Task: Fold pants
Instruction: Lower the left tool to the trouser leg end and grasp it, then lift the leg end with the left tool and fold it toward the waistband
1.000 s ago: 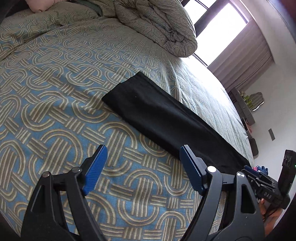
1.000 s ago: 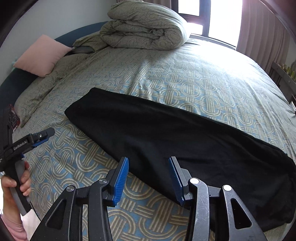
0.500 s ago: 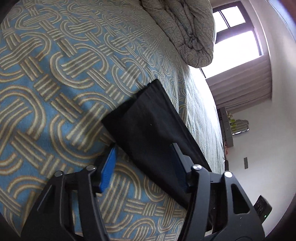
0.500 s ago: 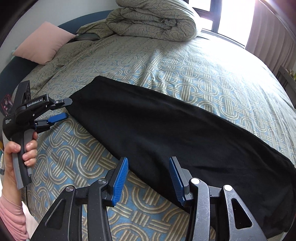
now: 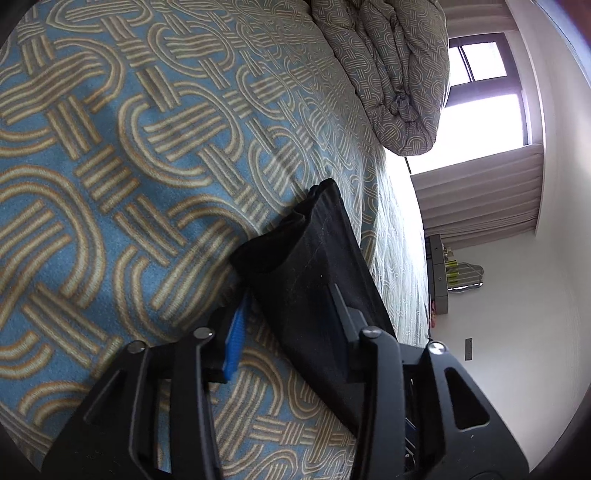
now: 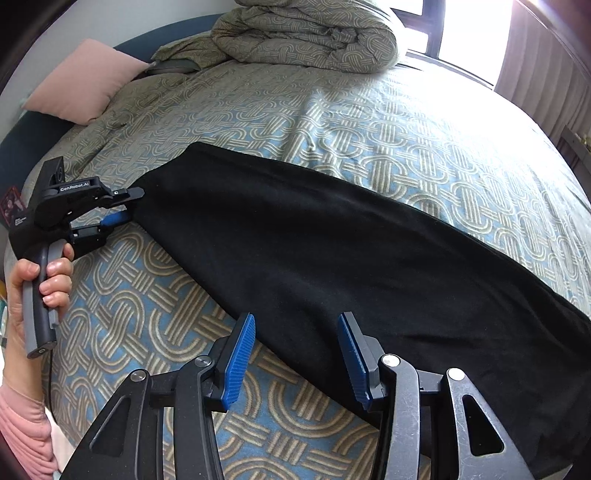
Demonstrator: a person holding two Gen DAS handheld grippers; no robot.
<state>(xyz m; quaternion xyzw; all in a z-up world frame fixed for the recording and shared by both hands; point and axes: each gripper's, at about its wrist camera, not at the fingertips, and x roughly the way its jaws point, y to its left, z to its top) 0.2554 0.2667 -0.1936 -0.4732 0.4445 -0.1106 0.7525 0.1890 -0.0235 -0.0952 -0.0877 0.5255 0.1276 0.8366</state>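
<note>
Black pants (image 6: 314, 251) lie folded lengthwise in a long strip across the patterned bedspread (image 6: 369, 122). My left gripper (image 5: 284, 314) straddles the near corner of the pants' left end (image 5: 314, 266), one finger under the cloth and one over it, jaws still apart. It also shows in the right wrist view (image 6: 125, 205) at the strip's left end. My right gripper (image 6: 295, 354) is open and empty, hovering over the near edge of the pants at mid-length.
A bunched duvet (image 6: 310, 33) lies at the head of the bed, with a pink pillow (image 6: 81, 81) at far left. A window with curtains (image 5: 480, 192) and a wall shelf (image 5: 439, 280) are beyond the bed.
My left gripper moved in to the pants' left end and its fingers now sit around the cloth corner, narrower than before. My right gripper came slightly closer to the pants' near edge.
</note>
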